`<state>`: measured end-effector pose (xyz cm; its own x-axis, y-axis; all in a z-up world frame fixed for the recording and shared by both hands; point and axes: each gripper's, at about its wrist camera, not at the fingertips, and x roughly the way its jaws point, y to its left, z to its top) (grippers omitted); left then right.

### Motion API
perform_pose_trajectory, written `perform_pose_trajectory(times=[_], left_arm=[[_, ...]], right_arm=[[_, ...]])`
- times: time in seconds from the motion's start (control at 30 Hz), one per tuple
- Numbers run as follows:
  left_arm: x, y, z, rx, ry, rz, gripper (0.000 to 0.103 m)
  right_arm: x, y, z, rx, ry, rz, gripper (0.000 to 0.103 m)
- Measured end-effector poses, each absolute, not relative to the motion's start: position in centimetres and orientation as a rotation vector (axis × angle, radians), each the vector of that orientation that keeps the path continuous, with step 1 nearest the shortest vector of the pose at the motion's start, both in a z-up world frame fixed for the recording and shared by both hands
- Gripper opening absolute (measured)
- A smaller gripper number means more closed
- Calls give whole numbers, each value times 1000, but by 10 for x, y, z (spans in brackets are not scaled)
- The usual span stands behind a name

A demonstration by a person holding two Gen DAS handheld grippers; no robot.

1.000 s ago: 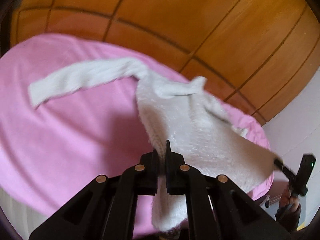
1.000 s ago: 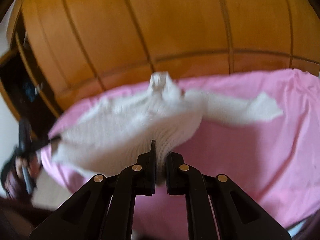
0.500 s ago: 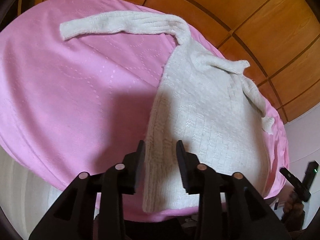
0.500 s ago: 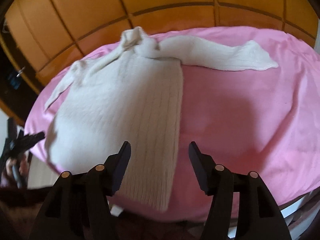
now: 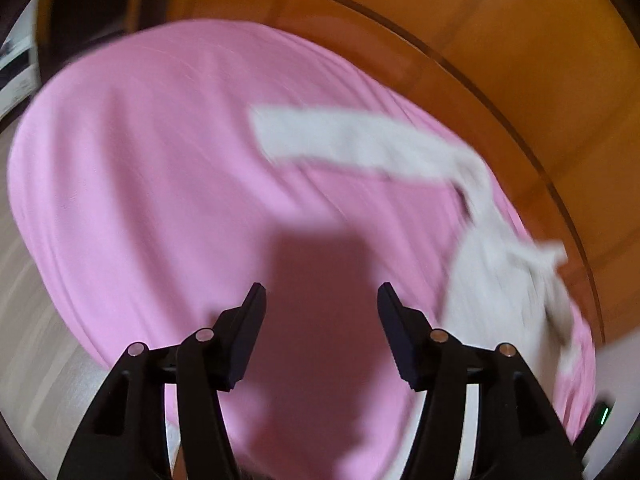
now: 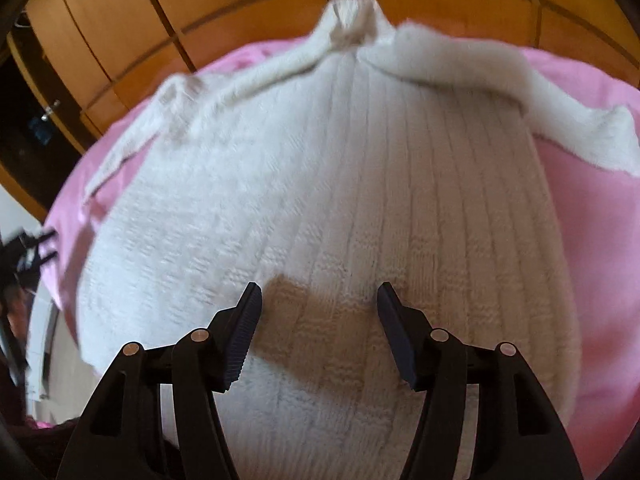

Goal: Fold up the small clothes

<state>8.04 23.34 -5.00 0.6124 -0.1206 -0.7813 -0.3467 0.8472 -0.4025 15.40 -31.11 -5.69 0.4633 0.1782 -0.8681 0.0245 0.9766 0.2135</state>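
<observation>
Folding item: cream ribbed knit sweater (image 6: 360,200), spread flat on the pink bedsheet (image 5: 160,160). Best next step, likely: pinch the outstretched sleeve (image 5: 352,144) at its cuff and carry it across the body. Left gripper (image 5: 320,304) opening, empty; right gripper (image 6: 318,302) parted, empty (both angled steeply downward).
</observation>
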Motion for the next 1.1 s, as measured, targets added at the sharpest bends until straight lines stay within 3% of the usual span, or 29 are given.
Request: perform_pose_trajectory(times=[0.23,0.4,0.47,0.53,0.8,0.87,1.1], left_arm=[[156,294,-65,-733,897,218,58],[201,292,-83,-701,947,229,55],[217,286,-92,-661,992,221,37],[225,283,-92,-613,1001,226,8],[190,292,-12,-479,776,231,7],[176,299,0,-453,748,235,7],[142,294,17,-347,713,169,7]], right_arm=[[151,-318,-63,224,1075,96,63],[155,-318,-58,212,1109,97,63],[160,-317,-55,220,1122,103,63],[166,-320,-48,237,1116,115,63],[247,-317,-6,173,1038,205,63],[289,-310,10,148,994,243,59],[429,-262,8,28,1012,285,58]])
